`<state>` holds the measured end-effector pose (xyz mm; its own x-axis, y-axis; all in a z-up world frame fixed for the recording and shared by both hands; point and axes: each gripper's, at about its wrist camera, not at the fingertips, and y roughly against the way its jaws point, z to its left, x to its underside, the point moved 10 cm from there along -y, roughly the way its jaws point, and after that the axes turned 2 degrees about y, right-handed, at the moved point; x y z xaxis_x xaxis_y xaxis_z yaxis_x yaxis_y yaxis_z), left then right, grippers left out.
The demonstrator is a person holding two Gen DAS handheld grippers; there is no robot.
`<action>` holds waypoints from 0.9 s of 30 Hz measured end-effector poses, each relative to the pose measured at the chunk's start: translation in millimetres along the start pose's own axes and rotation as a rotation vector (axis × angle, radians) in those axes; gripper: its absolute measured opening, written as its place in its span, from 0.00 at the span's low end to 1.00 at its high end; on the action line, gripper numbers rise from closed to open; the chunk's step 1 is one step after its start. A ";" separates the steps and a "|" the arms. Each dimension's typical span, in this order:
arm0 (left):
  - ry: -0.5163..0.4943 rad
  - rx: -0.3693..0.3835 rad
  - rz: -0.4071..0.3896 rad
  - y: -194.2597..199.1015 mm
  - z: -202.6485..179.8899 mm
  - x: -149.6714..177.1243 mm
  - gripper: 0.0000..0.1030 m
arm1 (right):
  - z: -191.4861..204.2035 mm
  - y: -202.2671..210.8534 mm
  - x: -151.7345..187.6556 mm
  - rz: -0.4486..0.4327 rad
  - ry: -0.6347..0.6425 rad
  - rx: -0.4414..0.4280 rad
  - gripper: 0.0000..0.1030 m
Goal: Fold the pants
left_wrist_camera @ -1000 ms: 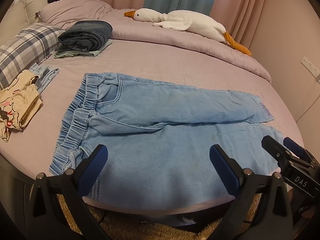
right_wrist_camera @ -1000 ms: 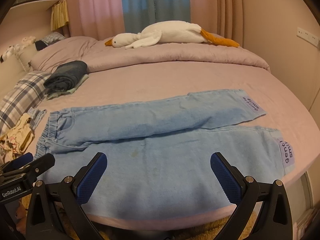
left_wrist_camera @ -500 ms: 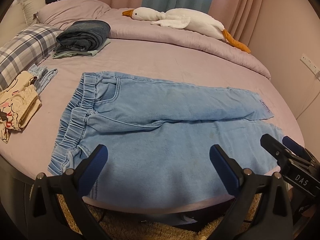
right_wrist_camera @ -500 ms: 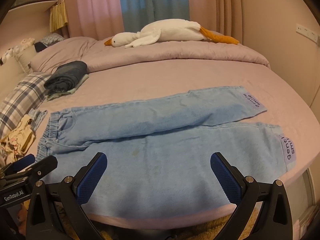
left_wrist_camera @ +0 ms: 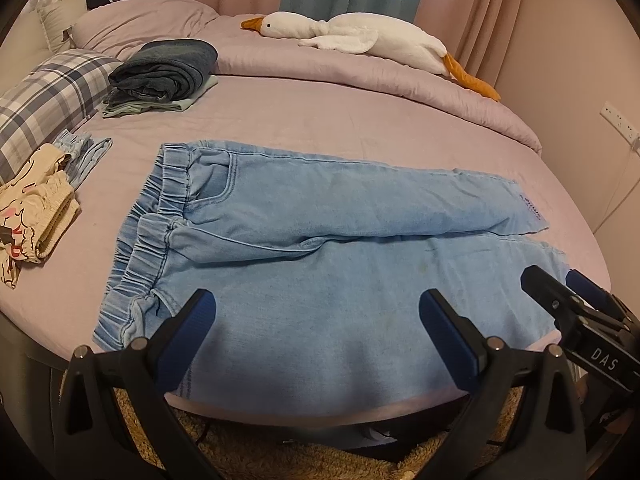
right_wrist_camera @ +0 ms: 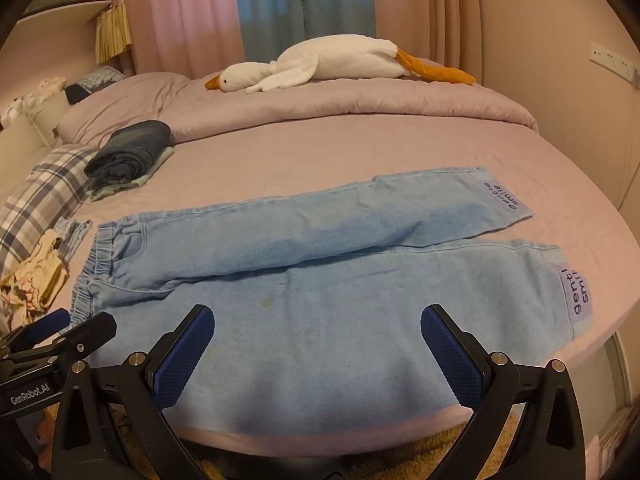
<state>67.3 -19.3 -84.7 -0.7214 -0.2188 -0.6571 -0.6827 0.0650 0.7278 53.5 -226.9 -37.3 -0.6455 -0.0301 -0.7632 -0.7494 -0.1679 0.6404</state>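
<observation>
Pants [left_wrist_camera: 336,248] of light blue denim lie flat and unfolded on the lilac bed [left_wrist_camera: 360,120], straight ahead of both claws, with the elastic waistband toward the left claw's side and the two leg hems toward the right claw's side. The nearer leg reaches the bed's front edge, just beyond the blue fingertips; the farther leg lies alongside it, touching along the inner seam. The left claw [left_wrist_camera: 316,320] hangs above the front edge near the waistband half, its jaws spread wide apart and holding nothing. The right claw [right_wrist_camera: 318,334] hangs above the same edge nearer the hems, jaws likewise wide apart and empty; neither touches the cloth. Beyond the left claw, past the waistband, sits a stack of folded clothes [left_wrist_camera: 164,70], and a plush goose [right_wrist_camera: 320,62] lies on the rolled duvet at the far side of the bed.
</observation>
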 end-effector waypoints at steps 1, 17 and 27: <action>-0.001 0.001 0.000 0.1 -0.1 -0.1 0.99 | -0.5 -0.5 -0.6 0.001 -0.002 0.000 1.00; 0.000 0.017 0.000 0.1 -1.9 -3.3 0.99 | -2.9 -1.9 -1.8 0.008 -0.016 0.016 1.00; 0.010 0.024 0.009 -2.0 -2.6 -3.6 0.98 | -6.9 -1.1 0.8 0.017 -0.030 0.026 1.00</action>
<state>71.7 -21.2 -83.3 -0.7264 -0.2275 -0.6485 -0.6789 0.0905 0.7286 54.8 -233.5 -39.2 -0.6622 -0.0035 -0.7493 -0.7414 -0.1423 0.6558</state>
